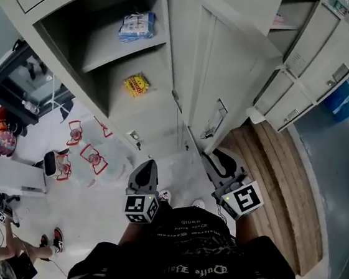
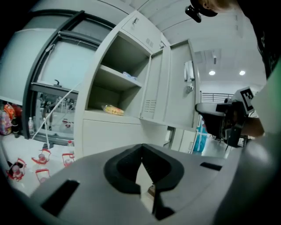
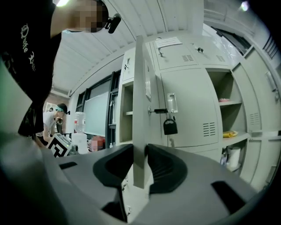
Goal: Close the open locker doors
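Between the right tongs (image 3: 140,151), clamped on its edge, the locker door (image 3: 139,88) stands upright, edge-on; left tongs (image 2: 141,154) together, empty.

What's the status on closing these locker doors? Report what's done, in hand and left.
Done: none of the open doors looks shut yet. In hand: the right gripper is clamped on the edge of the swung-out door, which stands beside the open compartment. The left gripper is shut and empty. Left: swing that door closed, then deal with the right-hand locker, which also stands open.
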The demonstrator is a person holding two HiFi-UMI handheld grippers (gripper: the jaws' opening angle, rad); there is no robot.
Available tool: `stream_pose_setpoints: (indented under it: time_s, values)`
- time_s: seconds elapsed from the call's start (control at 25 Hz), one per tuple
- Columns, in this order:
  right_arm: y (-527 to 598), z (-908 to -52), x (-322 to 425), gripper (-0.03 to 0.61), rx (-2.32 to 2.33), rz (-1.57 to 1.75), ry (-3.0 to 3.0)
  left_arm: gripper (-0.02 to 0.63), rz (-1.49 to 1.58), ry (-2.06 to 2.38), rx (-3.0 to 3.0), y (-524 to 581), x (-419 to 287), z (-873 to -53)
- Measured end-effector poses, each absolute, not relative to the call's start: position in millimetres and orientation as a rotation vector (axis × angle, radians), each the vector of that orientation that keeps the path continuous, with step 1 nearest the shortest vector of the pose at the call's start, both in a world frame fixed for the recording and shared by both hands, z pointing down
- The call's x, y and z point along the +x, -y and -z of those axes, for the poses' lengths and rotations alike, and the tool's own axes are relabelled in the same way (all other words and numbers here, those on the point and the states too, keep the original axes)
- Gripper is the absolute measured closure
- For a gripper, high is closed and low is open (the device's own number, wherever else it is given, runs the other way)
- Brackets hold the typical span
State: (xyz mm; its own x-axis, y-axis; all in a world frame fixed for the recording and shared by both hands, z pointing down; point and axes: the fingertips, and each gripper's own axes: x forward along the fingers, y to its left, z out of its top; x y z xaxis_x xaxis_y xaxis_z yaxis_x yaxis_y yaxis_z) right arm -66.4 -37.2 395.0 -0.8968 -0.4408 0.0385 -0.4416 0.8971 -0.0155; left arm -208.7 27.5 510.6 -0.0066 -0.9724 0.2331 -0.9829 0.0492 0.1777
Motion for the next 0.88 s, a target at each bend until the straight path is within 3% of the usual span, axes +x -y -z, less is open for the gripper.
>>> stream_pose_setpoints:
  time_s: [0.4, 0.48, 0.88]
  values:
    - [0.1, -391.8, -120.9, 0.451, 0.453, -0.063, 3.084, 0.606, -0.069, 2.176, 1.812, -63.1, -246.4, -516.9]
    - [-8.9, -392.4, -135.5, 0.489, 0.389, -0.036, 3.094, 0.606, -0.071, 2.200, 1.786, -68.7, -255.5, -517.5]
    - [-21.9, -396.6, -219.3, 0.492, 0.232, 0.040, 3.121, 0.606, -0.030, 2.302, 1.694, -90.8, -312.4, -515.7]
